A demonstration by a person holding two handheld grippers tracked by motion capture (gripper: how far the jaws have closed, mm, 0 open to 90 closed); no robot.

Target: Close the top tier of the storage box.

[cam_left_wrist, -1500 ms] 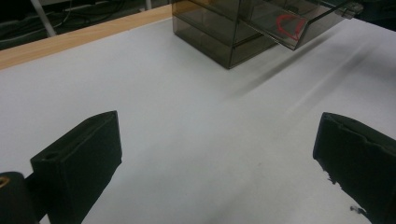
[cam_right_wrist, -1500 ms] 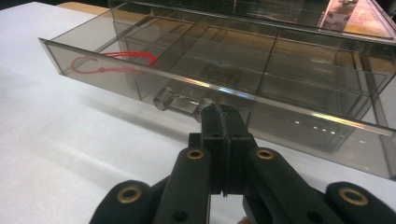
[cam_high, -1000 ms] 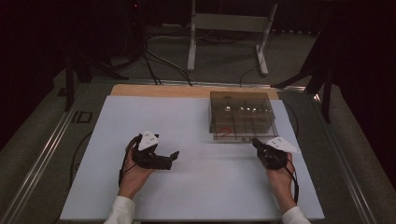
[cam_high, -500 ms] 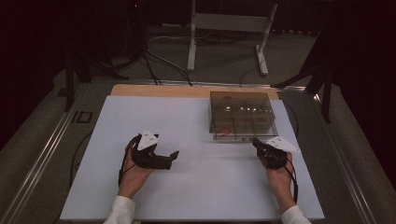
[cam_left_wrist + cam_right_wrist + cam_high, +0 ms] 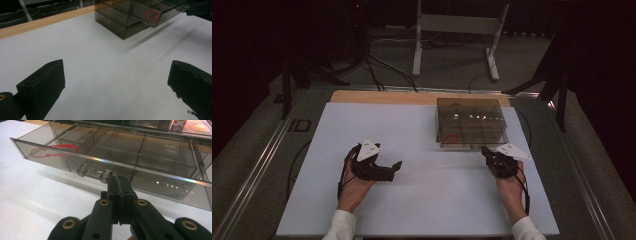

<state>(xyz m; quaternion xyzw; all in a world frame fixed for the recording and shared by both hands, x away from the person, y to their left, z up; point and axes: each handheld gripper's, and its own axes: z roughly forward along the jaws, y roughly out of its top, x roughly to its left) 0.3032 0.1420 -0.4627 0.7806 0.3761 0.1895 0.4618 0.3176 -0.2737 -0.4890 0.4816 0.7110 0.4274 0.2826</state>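
A smoky clear drawer box point(image 5: 469, 120) stands on the white table top at the back right. Its bottom drawer point(image 5: 140, 173) is pulled out a little, and a red loop point(image 5: 53, 150) lies in the drawer's left compartment. My right gripper point(image 5: 119, 182) is shut with nothing between its jaws; its tips sit just right of the drawer's clear handle point(image 5: 93, 173). From above, the right gripper point(image 5: 486, 150) points at the drawer front. My left gripper point(image 5: 394, 167) rests low over the table with its jaws wide open and empty. The left gripper point(image 5: 116, 72) faces the box point(image 5: 120, 17).
The white sheet point(image 5: 412, 200) covers most of the table, with a strip of bare wood point(image 5: 382, 97) along the far edge. Metal rails point(image 5: 257, 170) run down both sides. Cables and a stand leg point(image 5: 417, 40) lie on the floor beyond.
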